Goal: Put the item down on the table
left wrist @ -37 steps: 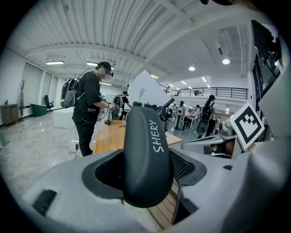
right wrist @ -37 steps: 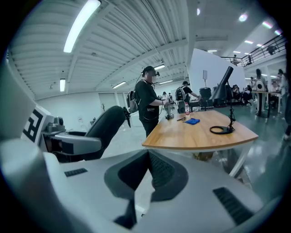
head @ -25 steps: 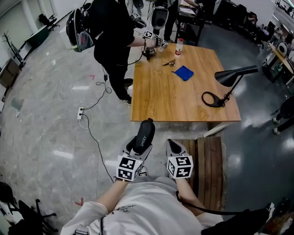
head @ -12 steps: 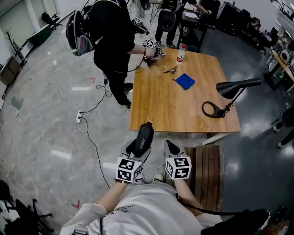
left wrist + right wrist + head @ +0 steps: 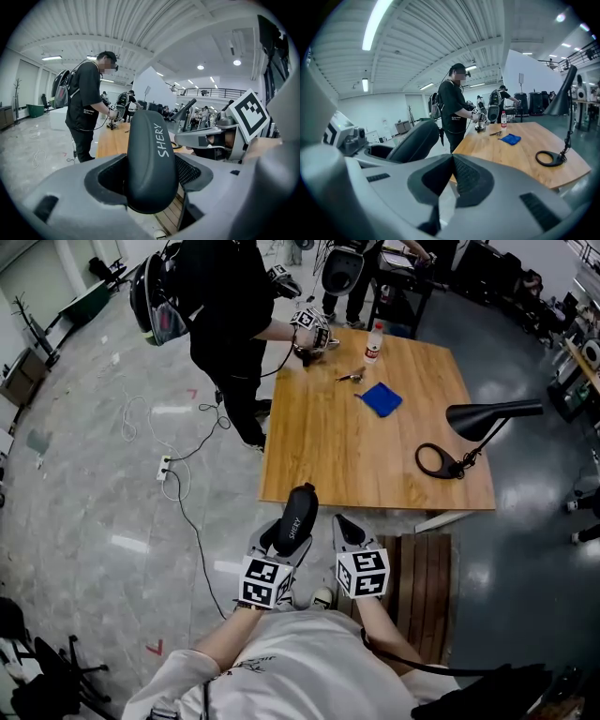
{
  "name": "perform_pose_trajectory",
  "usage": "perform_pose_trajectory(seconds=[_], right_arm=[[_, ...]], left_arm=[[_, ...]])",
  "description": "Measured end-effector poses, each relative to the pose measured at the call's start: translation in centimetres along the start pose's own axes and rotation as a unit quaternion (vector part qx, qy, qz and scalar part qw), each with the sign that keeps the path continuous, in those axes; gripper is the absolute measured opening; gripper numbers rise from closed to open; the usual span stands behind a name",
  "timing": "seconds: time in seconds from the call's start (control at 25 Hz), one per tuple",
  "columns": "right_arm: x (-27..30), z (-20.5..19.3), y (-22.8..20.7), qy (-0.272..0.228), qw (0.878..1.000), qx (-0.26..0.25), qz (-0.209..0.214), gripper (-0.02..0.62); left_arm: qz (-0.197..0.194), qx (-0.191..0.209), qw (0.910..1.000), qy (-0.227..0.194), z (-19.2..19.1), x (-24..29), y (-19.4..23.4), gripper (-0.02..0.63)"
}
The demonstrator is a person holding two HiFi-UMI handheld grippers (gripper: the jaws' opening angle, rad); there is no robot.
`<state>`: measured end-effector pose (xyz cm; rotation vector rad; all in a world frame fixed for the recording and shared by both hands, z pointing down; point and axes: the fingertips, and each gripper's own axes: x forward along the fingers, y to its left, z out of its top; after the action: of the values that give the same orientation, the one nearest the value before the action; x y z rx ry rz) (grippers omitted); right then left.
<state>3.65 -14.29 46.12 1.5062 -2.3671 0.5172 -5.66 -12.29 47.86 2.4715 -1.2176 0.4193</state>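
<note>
A black oblong case [image 5: 296, 515] with white lettering sticks up between the jaws of my left gripper [image 5: 284, 536], which is shut on it just short of the wooden table [image 5: 347, 451]. In the left gripper view the case [image 5: 151, 154] fills the gap of the left gripper [image 5: 152, 176], and the mesh pads [image 5: 190, 171] press on its sides. My right gripper [image 5: 343, 529] hangs beside it, shut and empty. The right gripper view shows the right gripper [image 5: 452, 177] with its pads together, the case [image 5: 415, 139] to its left and the table [image 5: 520, 150] ahead.
Another person [image 5: 230, 306] works at the table's far left corner. On the table are a bottle [image 5: 375, 341], a blue cloth [image 5: 381, 399] and a black desk lamp [image 5: 469, 432]. A slatted wooden pallet [image 5: 424, 587] lies under my right side. Cables and a power strip [image 5: 164, 470] cross the floor at left.
The table's near edge has come a little closer to both grippers. The case stays gripped in the left gripper and the right gripper stays shut.
</note>
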Motion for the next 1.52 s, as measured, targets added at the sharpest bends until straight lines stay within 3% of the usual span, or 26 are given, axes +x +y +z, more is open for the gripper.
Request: perform_pose_trajectory(seconds=[0.44, 0.8, 1.12, 1.52], right_arm=[[3.9, -0.1, -3.4, 0.01, 1.0, 0.0, -0.011, 0.005], [9.6, -2.6, -6.0, 0.026, 0.999, 0.019, -0.009, 0.005], [14.1, -4.9, -9.0, 0.026, 0.999, 0.033, -0.022, 0.004], [16.6, -7.1, -10.6, 0.035, 0.998, 0.041, -0.019, 0.005]], left_arm=[[0.023, -0.016, 0.9995, 0.013, 0.1, 4.3, 3.6, 0.327], [0.053, -0.034, 0.9971, 0.043, -2.5, 11.1, 7.9, 0.326], [0.075, -0.029, 0.993, 0.086, -6.0, 18.8, 12.2, 0.325], [0.076, -0.009, 0.9887, 0.129, -8.5, 25.4, 14.1, 0.325]])
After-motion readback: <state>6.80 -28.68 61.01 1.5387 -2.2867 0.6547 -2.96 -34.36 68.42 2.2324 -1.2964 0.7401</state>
